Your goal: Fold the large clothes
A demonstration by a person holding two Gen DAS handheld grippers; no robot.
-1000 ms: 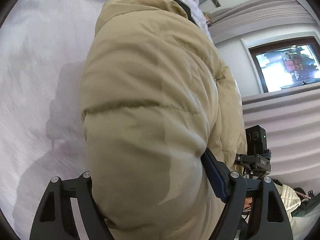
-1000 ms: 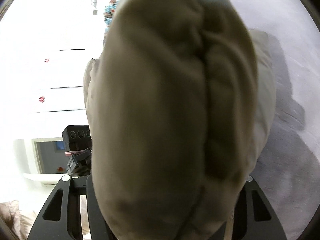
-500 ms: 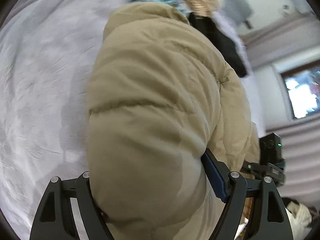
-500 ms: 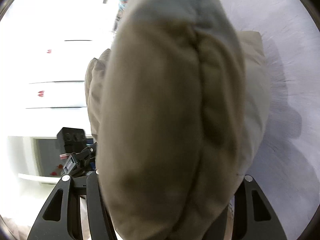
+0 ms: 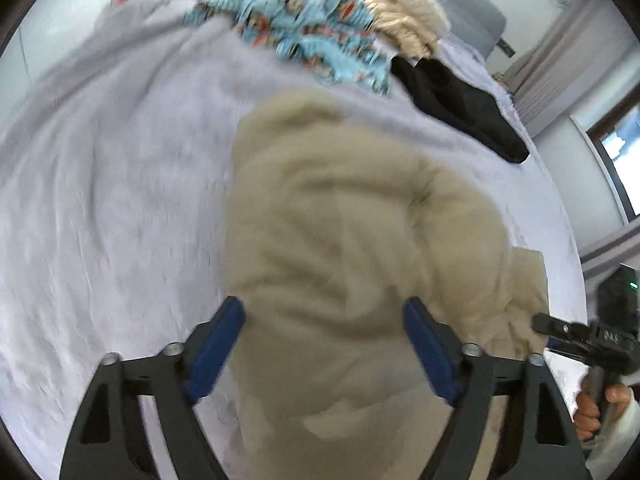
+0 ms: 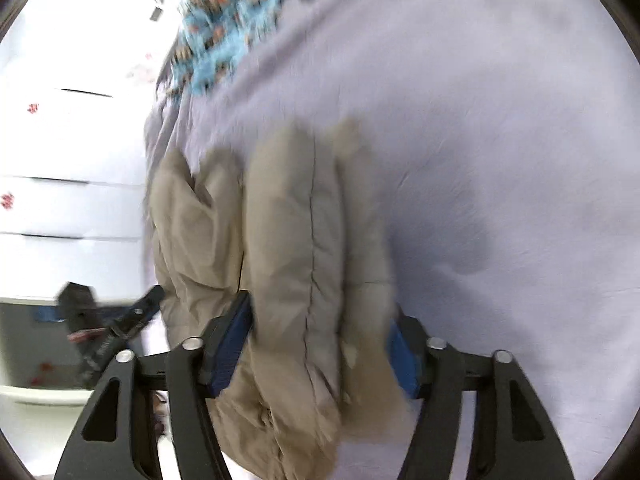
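Beige puffer jacket (image 5: 352,240) on lilac bedsheet (image 5: 100,200) (blue-patterned cloth (image 5: 304,28) beyond) — blue pads (image 5: 216,344).

One beige puffer jacket (image 5: 352,240), one blue patterned garment (image 5: 312,36), one black garment (image 5: 460,108), one cream garment (image 5: 408,16), one bed (image 5: 100,200).

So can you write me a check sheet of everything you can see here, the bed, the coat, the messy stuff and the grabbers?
Surface: bed with a pale lilac sheet, wrinkled.
Job's things: tan puffy coat lying on the bed, bunched up.
Clutter: blue patterned cloth, cream fluffy garment and black garment at the far end.
Grippers: left hand-held gripper open, coat between its jaws; right hand-held gripper looks open too, jaws on either side of the coat.
Cables: nothing seen.
Surroundings: window and curtains on one side, white drawers on the other. Pictures are blurry.
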